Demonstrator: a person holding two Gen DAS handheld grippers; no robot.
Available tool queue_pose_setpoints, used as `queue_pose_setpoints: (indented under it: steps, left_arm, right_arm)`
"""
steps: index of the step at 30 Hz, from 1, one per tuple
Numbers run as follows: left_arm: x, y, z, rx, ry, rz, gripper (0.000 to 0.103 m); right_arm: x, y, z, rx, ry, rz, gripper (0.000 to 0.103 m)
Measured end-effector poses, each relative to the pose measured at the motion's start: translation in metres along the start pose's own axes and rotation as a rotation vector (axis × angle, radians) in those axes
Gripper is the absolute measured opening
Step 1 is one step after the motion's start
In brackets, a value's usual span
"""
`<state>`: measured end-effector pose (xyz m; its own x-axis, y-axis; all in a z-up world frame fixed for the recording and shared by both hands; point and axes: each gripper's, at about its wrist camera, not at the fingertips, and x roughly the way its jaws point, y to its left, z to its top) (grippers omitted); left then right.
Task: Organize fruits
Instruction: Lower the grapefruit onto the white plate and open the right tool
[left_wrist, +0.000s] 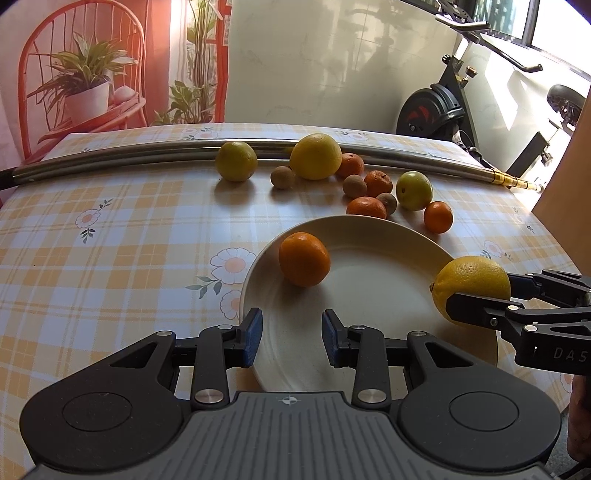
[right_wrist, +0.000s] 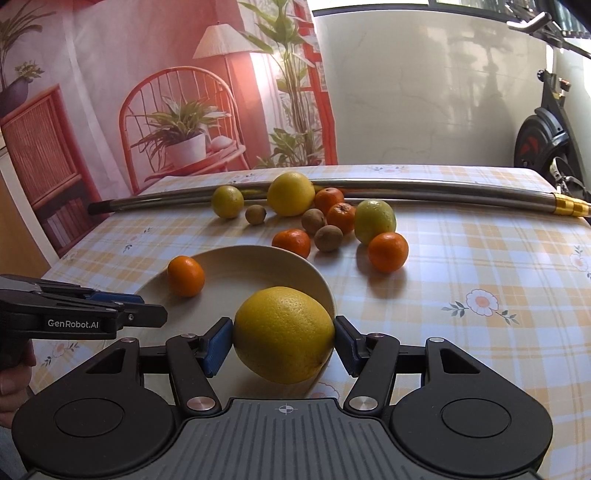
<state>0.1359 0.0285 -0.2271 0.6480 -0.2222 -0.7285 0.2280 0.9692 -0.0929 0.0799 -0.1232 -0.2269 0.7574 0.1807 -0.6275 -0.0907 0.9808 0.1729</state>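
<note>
A cream plate (left_wrist: 373, 284) (right_wrist: 243, 269) lies on the checked tablecloth with one tangerine (left_wrist: 303, 259) (right_wrist: 185, 276) on its far left side. My right gripper (right_wrist: 284, 341) (left_wrist: 480, 295) is shut on a large yellow citrus (right_wrist: 283, 334) (left_wrist: 472, 278), holding it over the plate's right edge. My left gripper (left_wrist: 291, 326) (right_wrist: 147, 310) hovers over the plate's near left rim, its blue pads (left_wrist: 253, 334) a little apart with nothing between them.
Beyond the plate lie several loose fruits: a big yellow citrus (left_wrist: 315, 156), two greenish ones (left_wrist: 235, 161) (left_wrist: 414, 190), tangerines (left_wrist: 438, 217) and small brown fruits (left_wrist: 282, 177). A metal pole (left_wrist: 110, 158) runs along the table's far edge. An exercise bike (left_wrist: 439, 110) stands at the right.
</note>
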Motion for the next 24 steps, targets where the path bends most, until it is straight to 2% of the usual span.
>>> queue_pose_setpoints:
  steps: [24]
  left_arm:
    - [-0.0054, 0.0022, 0.0020, -0.031, -0.026, 0.004, 0.037]
  right_arm:
    - [-0.0072, -0.0018, 0.0042, -0.007, -0.037, -0.001, 0.054]
